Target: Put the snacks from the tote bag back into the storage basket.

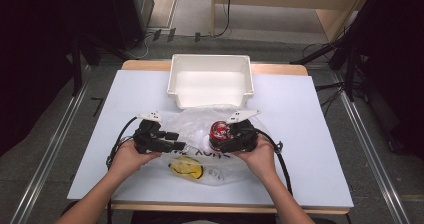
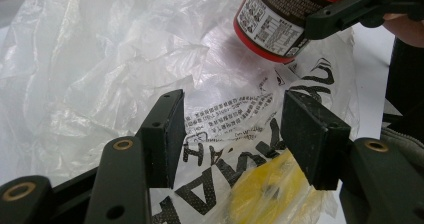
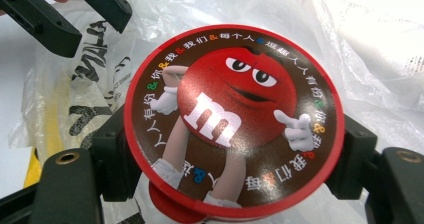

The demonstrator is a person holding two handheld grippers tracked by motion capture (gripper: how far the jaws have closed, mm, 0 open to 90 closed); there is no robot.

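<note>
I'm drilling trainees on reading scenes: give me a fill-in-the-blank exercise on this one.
1. The right gripper has its jaws shut on a round red ____.
2. The left gripper has its jaws ____ over the crinkled clear plastic bag.
3. The rectangular white plastic bin is ____ inside.

Missing: candy tub; open; empty

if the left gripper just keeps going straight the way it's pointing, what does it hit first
Most likely the plastic bag: the left gripper has open jaws aimed across the crumpled film, which lies right ahead of them. The red candy jar, held by the right gripper, sits farther on and off to one side, though depth is hard to judge.
</note>
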